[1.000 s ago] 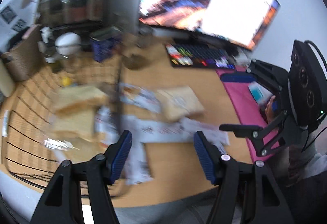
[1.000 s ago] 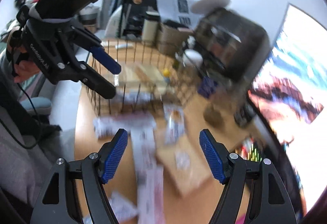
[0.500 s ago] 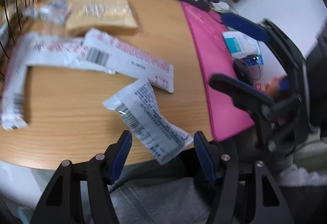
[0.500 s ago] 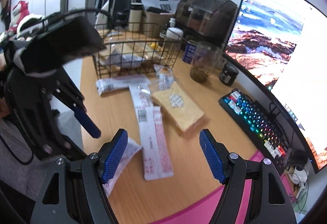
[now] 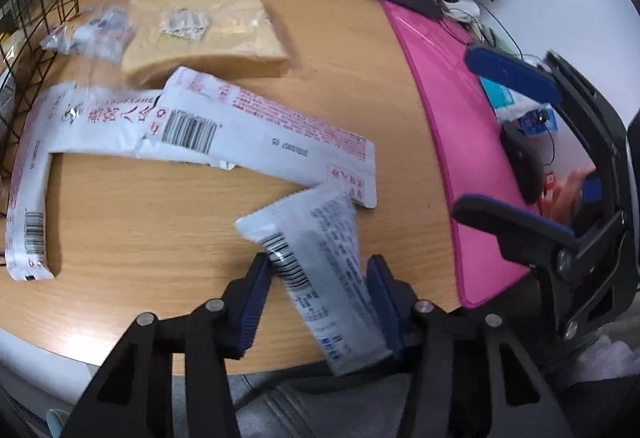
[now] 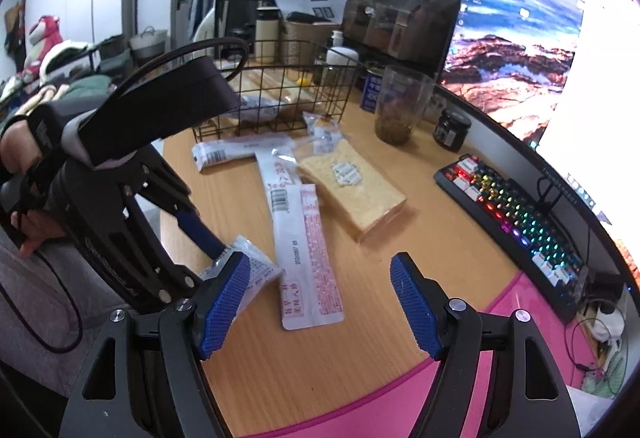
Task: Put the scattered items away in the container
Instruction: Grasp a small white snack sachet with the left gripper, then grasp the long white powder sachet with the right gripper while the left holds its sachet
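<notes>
**Careful, that packet sits half off the desk**

Left gripper has just been closing around the small white packet at the desk's near edge; a loose pinch could flick it floorward. Right gripper hangs wide, empty. Wire basket waits well apart.

Right gripper hangs open above long white packets near wire basket.

The desk is matt wood-grain, the packets glossy crinkled plastic film, the basket thin black wire, the mat smooth pink, and the gripper pads ribbed blue.
</notes>
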`<state>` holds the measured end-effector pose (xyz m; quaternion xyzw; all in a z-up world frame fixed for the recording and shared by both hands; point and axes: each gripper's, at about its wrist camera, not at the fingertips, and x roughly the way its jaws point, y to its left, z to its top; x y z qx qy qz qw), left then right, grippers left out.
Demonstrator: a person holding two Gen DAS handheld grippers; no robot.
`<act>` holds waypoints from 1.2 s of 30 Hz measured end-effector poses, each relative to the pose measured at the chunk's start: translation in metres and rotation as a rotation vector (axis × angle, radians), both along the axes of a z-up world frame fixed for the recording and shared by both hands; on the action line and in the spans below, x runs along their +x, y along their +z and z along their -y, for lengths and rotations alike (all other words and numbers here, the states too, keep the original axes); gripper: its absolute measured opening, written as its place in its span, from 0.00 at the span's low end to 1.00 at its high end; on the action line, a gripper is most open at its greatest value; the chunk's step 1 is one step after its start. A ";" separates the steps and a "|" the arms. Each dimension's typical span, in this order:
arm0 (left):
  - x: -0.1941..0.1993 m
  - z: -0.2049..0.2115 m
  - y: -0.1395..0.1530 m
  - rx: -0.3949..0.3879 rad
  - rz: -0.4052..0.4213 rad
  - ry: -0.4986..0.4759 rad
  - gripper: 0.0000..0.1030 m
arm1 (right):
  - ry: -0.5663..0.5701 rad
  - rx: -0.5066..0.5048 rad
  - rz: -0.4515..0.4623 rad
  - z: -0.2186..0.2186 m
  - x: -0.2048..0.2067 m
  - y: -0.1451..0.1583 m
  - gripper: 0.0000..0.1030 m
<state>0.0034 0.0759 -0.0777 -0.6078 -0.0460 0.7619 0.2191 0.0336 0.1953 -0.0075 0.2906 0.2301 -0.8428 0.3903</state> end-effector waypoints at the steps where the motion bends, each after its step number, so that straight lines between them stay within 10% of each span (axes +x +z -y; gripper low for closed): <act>1: 0.000 0.001 0.000 0.001 -0.002 -0.004 0.45 | 0.002 -0.004 0.001 0.000 -0.001 0.000 0.71; 25: -0.035 0.075 0.018 -0.032 -0.074 0.126 0.43 | 0.087 0.090 0.133 0.057 -0.052 -0.065 0.71; 30: -0.040 0.078 0.015 -0.020 -0.064 0.125 0.43 | 0.112 0.091 0.195 0.060 -0.059 -0.071 0.44; 36: -0.042 0.082 0.030 0.010 -0.101 0.117 0.43 | 0.108 0.123 0.129 0.064 -0.049 -0.056 0.42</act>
